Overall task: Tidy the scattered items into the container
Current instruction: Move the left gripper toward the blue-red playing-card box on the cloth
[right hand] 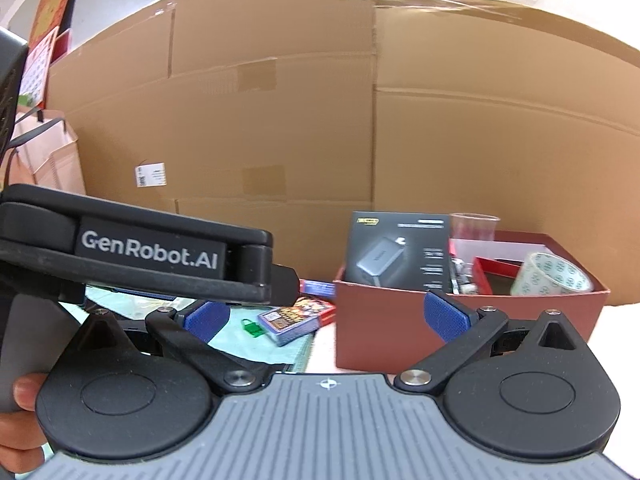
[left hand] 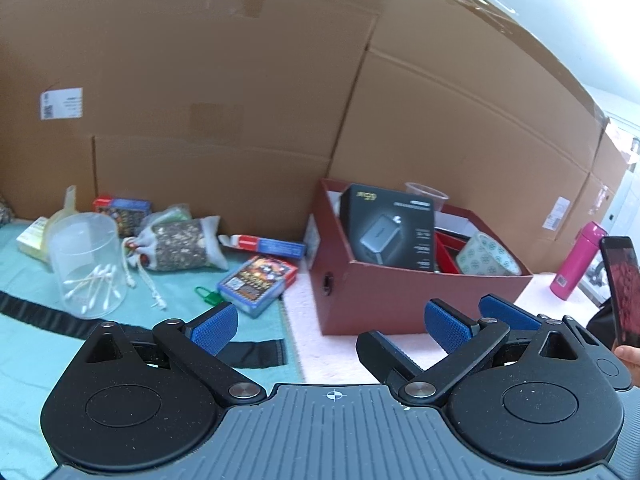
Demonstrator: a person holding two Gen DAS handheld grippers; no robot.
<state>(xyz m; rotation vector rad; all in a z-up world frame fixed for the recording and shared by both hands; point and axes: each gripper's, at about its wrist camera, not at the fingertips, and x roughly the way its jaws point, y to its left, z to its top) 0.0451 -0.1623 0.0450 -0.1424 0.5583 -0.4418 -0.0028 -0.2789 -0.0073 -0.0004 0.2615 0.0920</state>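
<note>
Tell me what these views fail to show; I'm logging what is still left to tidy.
- Red box floor: both views, hidden by the black charger box and tape roll.
- Left part of the teal cloth: right wrist view, covered by the left gripper.
- Text on the card packs: too small in both views.

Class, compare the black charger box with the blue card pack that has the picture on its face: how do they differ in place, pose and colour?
The black charger box stands propped inside the red container; the blue card pack lies outside it on the teal cloth.
The charger box leans nearly upright; the card pack lies flat.
The charger box is dark with a grey product picture; the card pack is brightly coloured.
Both are printed rectangular packages.
</note>
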